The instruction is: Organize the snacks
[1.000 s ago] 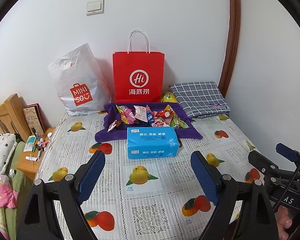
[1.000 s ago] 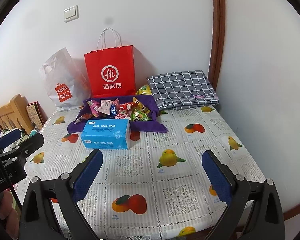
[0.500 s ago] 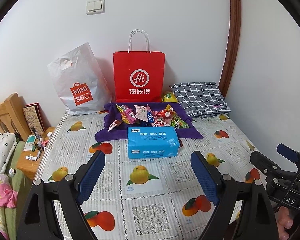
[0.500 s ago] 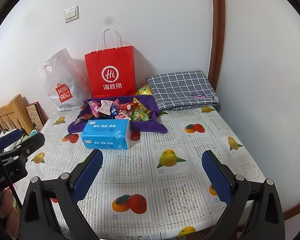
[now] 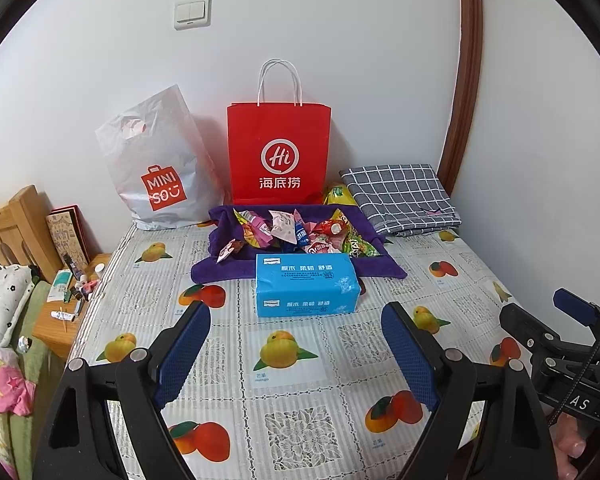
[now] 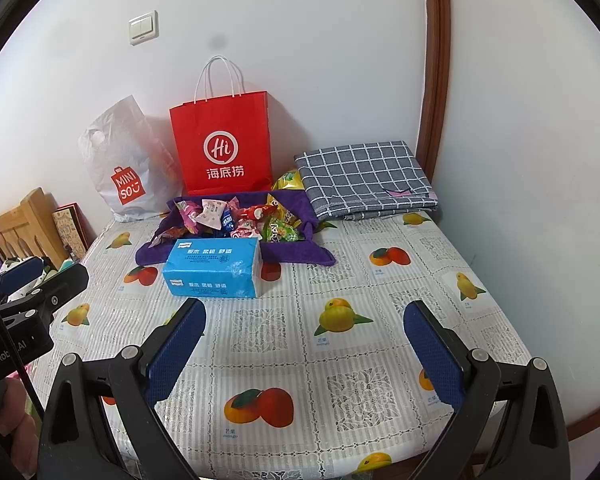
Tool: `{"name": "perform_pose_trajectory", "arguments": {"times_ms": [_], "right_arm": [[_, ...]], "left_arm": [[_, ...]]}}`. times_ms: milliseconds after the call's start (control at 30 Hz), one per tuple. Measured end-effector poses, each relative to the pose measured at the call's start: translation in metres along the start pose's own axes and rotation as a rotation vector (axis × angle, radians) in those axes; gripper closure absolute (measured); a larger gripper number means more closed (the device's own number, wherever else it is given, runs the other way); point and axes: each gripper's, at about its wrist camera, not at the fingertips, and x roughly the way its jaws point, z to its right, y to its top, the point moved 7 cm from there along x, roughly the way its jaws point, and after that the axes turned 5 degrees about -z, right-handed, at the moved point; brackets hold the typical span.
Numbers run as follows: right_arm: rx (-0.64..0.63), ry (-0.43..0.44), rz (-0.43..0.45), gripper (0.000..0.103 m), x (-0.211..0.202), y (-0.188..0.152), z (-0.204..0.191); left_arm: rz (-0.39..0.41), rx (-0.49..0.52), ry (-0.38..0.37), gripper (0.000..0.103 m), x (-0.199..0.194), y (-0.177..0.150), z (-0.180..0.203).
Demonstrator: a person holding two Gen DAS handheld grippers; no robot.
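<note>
A heap of small snack packets in pink, red, blue and green wrappers (image 5: pixel 296 234) lies on a rumpled purple cloth (image 5: pixel 228 268) spread on the tabletop (image 5: pixel 300 420), which is covered with a white lace-patterned sheet printed with fruit. The landmark here is the blue rectangular tissue pack (image 5: pixel 306 284), which lies flat near the middle of the tabletop. The snack heap and its cloth sit directly behind the tissue pack, the cloth's front edge touching or tucked just under the pack. Behind the snacks, against the white wall, a red paper carrier bag with white cord handles (image 5: pixel 278 152) stands upright. To the left of it leans a white plastic shopping bag with an orange logo (image 5: pixel 156 164). To the right behind the tissue pack lies a folded grey checked cloth (image 5: pixel 400 196), with a yellow packet (image 5: pixel 338 195) wedged between it and the red bag.

The left hand-held gripper (image 5: pixel 296 344) hovers in front of the tissue pack, its blue-padded fingers (image 5: pixel 184 352) spread wide and holding nothing. The right hand-held gripper (image 6: pixel 304 344) hovers in front of and to the right of the tissue pack, likewise spread wide and empty.
</note>
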Motion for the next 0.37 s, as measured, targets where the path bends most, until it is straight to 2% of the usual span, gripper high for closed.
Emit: {"name": "perform_pose_trajectory", "arguments": {"times_ms": [367], "right_arm": [[-0.004,0.002,0.006,0.005,-0.0005,0.0001,-0.0018]], "left_arm": [[0.013,0.003,0.003,0.016,-0.0006,-0.0008,-0.0023]]}}
